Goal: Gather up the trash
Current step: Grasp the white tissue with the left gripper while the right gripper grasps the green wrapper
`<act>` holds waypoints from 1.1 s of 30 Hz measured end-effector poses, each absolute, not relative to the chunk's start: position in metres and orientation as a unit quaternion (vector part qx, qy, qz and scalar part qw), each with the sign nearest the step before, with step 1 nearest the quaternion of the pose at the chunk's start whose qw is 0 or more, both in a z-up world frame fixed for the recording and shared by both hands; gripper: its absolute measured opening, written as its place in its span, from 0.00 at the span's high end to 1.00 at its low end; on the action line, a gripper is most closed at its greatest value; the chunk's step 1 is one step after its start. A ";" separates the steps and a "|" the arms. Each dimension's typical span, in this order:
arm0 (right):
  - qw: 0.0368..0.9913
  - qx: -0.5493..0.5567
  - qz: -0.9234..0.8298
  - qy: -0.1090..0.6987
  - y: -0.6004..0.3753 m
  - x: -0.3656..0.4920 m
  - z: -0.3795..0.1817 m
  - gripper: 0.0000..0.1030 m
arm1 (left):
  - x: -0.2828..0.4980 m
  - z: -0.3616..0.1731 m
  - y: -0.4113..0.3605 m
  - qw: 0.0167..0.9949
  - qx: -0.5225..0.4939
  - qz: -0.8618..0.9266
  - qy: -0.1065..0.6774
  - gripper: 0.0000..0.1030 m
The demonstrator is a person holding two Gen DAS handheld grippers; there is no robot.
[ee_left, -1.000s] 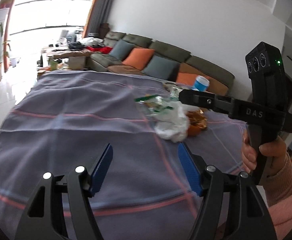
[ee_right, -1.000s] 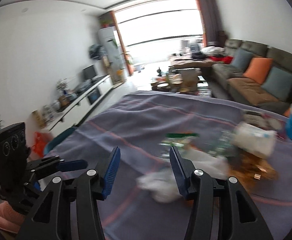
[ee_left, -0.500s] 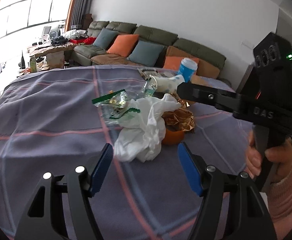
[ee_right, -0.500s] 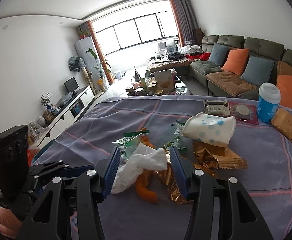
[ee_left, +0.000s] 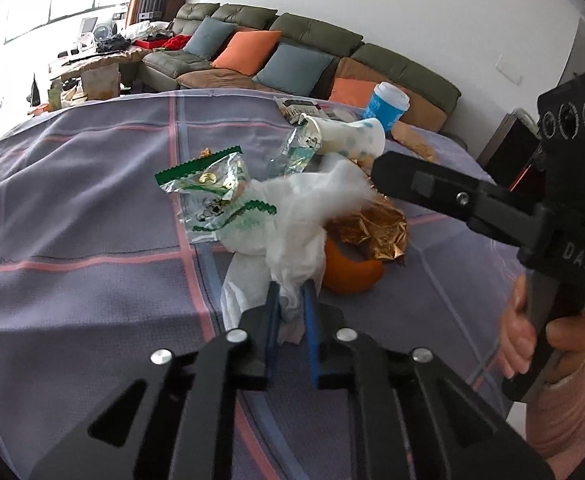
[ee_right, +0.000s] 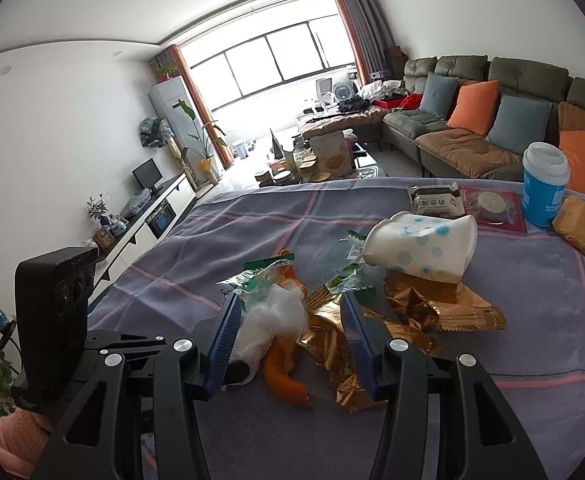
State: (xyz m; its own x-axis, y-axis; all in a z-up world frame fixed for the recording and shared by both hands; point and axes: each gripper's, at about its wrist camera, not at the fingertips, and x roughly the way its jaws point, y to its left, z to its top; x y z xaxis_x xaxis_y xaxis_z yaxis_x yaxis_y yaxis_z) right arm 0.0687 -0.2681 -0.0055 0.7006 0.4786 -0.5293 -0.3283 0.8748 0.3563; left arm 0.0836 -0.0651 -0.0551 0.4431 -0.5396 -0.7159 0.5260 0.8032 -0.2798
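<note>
A trash pile lies on the purple checked cloth [ee_left: 72, 240]: a crumpled white tissue [ee_left: 292, 232], an orange peel [ee_left: 350, 274], a gold foil wrapper [ee_left: 368, 228], a clear green-edged wrapper [ee_left: 208, 196] and a tipped dotted paper cup [ee_left: 352, 140]. My left gripper [ee_left: 290, 292] has its jaws closing tight on the tissue's near end, with both pads pressing it. My right gripper [ee_right: 290, 304] stands open over the pile. The tissue [ee_right: 268, 316], foil wrapper [ee_right: 328, 328] and orange peel [ee_right: 284, 376] lie between its blue pads, untouched by them.
A blue cup with a white lid [ee_right: 544, 188], two flat snack packets [ee_right: 436, 200] and a brown packet [ee_right: 584, 232] sit at the table's far right. A sofa with cushions [ee_right: 492, 120] stands behind. A hand [ee_left: 520, 340] holds the right tool.
My left gripper moved forward to the pile and shut on the white tissue. My right gripper drew closer over the pile and stayed open.
</note>
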 end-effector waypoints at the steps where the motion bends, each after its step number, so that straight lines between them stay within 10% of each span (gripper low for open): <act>1: 0.914 0.119 0.222 0.318 -0.267 0.069 -0.006 0.49 | 0.083 -0.055 -0.065 0.850 -0.009 -0.314 0.423 0.91; 33: 0.880 0.074 0.245 0.400 -0.184 0.107 -0.033 0.51 | 0.012 -0.035 0.099 0.897 -0.115 -0.241 0.352 0.91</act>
State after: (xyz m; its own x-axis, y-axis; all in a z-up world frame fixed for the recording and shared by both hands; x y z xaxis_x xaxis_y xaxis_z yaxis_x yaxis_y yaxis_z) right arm 0.1072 -0.1839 -0.0330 0.5605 0.4895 -0.6680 -0.3718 0.8695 0.3252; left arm 0.0125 0.0987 -0.0349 0.6365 -0.5130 -0.5759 0.3511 0.8576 -0.3758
